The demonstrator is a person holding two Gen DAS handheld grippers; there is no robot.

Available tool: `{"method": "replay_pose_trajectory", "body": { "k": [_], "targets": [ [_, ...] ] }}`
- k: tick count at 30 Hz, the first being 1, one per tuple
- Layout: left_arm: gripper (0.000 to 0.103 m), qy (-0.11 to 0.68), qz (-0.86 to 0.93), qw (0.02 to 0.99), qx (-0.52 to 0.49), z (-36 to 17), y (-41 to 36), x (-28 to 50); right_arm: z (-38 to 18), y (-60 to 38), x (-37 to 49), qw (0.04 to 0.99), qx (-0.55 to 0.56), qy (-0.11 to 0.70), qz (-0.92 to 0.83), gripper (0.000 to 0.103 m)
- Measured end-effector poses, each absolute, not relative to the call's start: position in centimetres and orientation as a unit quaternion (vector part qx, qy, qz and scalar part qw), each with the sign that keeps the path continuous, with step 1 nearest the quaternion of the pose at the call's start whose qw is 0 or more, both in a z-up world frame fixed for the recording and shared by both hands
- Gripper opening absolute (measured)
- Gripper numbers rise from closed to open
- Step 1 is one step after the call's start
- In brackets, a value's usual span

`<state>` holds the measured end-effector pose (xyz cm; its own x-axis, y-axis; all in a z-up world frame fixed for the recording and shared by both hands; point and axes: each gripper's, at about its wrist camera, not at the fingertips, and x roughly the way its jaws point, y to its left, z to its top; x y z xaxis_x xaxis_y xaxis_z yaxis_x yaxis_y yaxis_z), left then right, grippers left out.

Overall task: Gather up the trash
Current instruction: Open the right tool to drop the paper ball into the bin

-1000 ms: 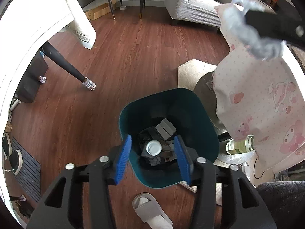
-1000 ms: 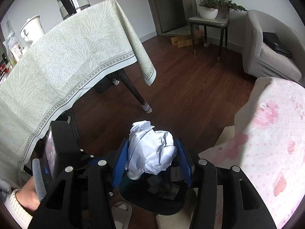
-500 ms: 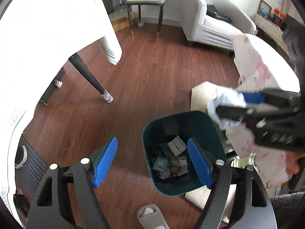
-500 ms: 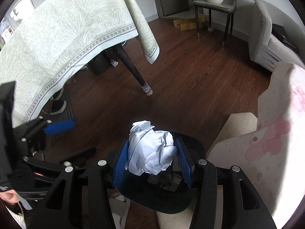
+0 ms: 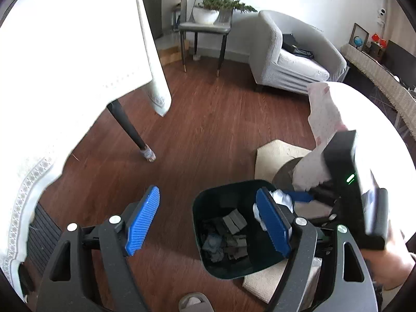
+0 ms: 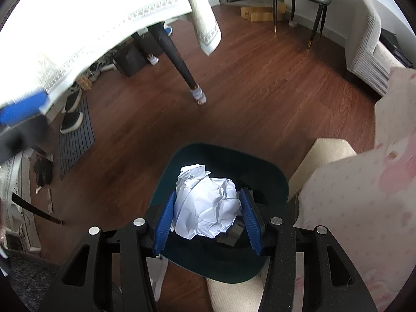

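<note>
Wood floor (image 6: 260, 109), cream rug (image 5: 275, 153) beside bin (image 6: 275, 182); right gripper (image 6: 208, 219) jaws pinching crumpled paper (image 6: 208, 208); left gripper (image 5: 208, 223) jaws spread.

White crumpled paper (image 6: 205, 202) between blue ribbed fingers (image 6: 164, 221); dark teal bin (image 6: 273, 176) on reddish-brown wood floor (image 6: 247, 98); beside the bin, a cream mat (image 5: 275, 153) and pink-dotted white cloth (image 6: 364, 208).
</note>
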<state>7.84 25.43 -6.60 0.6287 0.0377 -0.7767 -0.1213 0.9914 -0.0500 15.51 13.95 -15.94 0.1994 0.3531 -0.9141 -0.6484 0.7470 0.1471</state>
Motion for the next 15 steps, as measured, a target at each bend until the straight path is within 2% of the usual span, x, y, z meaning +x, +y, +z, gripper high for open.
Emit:
{"method": "replay_pose_trajectory", "body": {
  "k": [12,15],
  "targets": [
    [0.089,0.394,0.039,0.918,-0.022,-4.4,23.9,7.6,-19.2,13.9,14.3,0.74,-0.162,0.563,0.331,0.056],
    [0.092,0.388,0.047,0.921,-0.013,-4.0,23.6,7.5,-19.0,14.0,14.0,0.741,-0.164,0.558,0.334,0.066]
  ]
}}
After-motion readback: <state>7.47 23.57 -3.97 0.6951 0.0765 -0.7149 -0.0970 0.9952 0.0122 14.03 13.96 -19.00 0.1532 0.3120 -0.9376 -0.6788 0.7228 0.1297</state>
